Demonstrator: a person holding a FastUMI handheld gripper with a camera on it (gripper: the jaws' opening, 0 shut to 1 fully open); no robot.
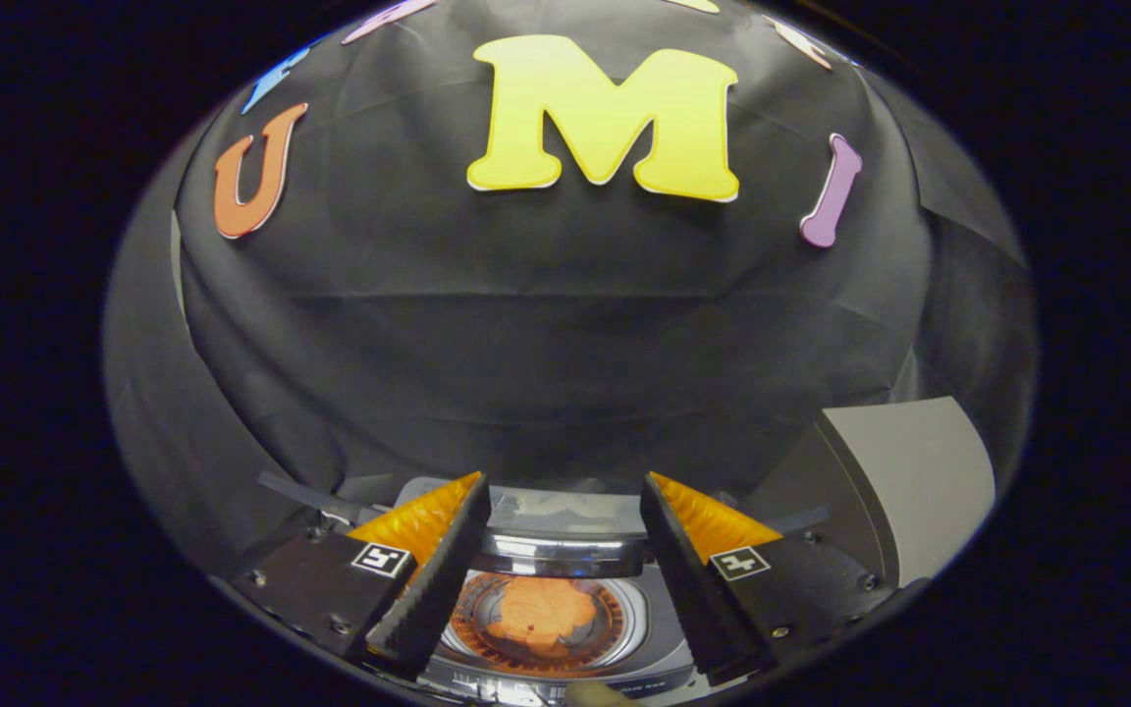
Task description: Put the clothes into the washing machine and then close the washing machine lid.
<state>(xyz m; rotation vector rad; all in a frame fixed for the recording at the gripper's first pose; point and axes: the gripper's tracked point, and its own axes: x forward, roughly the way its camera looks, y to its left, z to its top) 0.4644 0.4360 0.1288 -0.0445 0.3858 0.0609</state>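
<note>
A small washing machine (659, 656) sits below me, seen between my fingers. An orange piece of clothing (538, 613) lies crumpled inside its round drum. The lid (556, 518) appears raised at the far side of the drum, a shiny grey panel just beyond my fingertips. My gripper (564, 483) hangs above the machine, open, with a wide gap and nothing between its fingers.
A grey box-like panel (904, 476) stands to the right of the machine, beyond my right finger. The black cloth wall (565, 344) rises close behind the machine. A small pale shape (597, 693) shows at the machine's near edge; I cannot tell what it is.
</note>
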